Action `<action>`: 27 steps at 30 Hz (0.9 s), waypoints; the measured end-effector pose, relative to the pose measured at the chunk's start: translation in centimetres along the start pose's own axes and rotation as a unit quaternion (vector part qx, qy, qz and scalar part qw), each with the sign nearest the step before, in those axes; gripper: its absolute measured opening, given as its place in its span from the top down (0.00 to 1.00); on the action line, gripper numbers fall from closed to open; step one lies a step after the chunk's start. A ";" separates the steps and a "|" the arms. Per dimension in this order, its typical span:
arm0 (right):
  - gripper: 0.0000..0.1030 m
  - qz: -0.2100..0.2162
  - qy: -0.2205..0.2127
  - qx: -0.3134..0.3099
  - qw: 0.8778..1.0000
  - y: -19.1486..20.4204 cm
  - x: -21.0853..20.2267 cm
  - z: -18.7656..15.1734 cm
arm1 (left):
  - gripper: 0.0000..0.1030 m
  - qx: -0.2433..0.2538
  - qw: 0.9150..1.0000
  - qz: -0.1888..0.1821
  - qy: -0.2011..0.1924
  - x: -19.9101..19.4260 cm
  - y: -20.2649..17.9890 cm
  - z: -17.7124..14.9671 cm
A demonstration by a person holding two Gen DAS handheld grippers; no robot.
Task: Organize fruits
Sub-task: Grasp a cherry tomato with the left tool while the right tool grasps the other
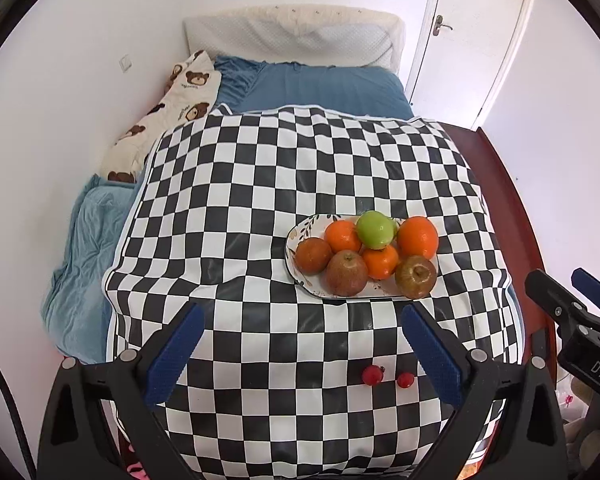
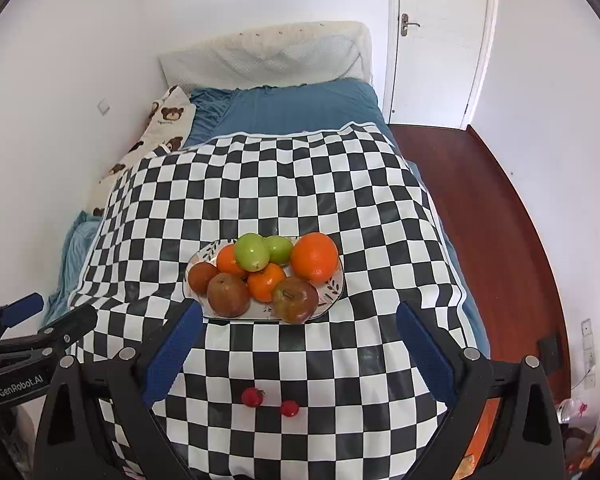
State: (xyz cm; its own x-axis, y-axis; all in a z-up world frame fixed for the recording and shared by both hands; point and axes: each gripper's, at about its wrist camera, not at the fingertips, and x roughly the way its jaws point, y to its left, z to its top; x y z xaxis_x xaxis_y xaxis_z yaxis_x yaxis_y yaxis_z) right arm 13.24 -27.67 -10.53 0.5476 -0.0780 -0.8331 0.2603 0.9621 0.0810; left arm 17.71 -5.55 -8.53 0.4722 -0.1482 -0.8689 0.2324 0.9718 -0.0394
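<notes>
Your left gripper point(image 1: 302, 356) hangs above the near part of the checkered cloth point(image 1: 260, 184), its blue-padded fingers spread wide with nothing between them. Your right gripper point(image 2: 300, 356) hangs the same way, fingers wide apart and gripping nothing. In the left view you can see the right one at the right edge; in the right view the left one shows at the left edge.

The fruit sits piled on a patterned oval plate point(image 2: 334, 288) in the middle of the cloth, ahead of both grippers. On it you have a large orange point(image 2: 314, 257) at the right, two smaller oranges, two green apples with one point(image 2: 252, 251) riding on top of the pile, two reddish-brown apples along the near rim point(image 2: 295, 299), and a dark reddish fruit point(image 2: 201, 277) at the left end.

Two small red fruits lie on the cloth apart from the plate, near you: one point(image 2: 252, 397) with a tiny green stem and another point(image 2: 289, 408) just beside it to the right.

The cloth covers a bed with blue sheets point(image 1: 324, 84).
</notes>
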 end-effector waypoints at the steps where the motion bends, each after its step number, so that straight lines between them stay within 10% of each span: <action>1: 0.03 0.000 -0.004 0.004 1.000 0.0 -0.4 -0.3 | 0.02 0.001 1.000 -0.001 -0.003 -0.3 0.0 -0.2; 7: 0.03 0.021 -0.010 0.027 0.999 -0.3 -1.2 -1.4 | 0.02 0.012 1.000 -0.003 -0.006 -0.2 -0.1 -0.9; 14: 0.04 0.088 0.107 0.085 0.987 -2.8 7.0 -6.2 | 0.00 0.027 0.998 0.033 0.043 5.2 -0.8 -3.9; 18: 0.34 0.107 0.168 0.102 0.975 -4.1 12.5 -9.7 | 0.00 0.025 0.994 0.046 0.092 9.0 -1.3 -5.9; 27: 0.51 0.156 0.253 0.115 0.948 -4.6 20.2 -15.4 | 0.00 0.008 0.979 0.059 0.196 16.0 -2.0 -10.0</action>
State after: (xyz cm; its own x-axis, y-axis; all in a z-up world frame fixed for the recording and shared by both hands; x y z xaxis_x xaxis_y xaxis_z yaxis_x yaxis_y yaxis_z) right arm 10.80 -29.64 -36.14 0.1906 0.3922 -0.8999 0.3472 0.8305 0.4355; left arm 16.28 -8.04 -27.27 0.1348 0.0505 -0.9896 0.2098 0.9746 0.0783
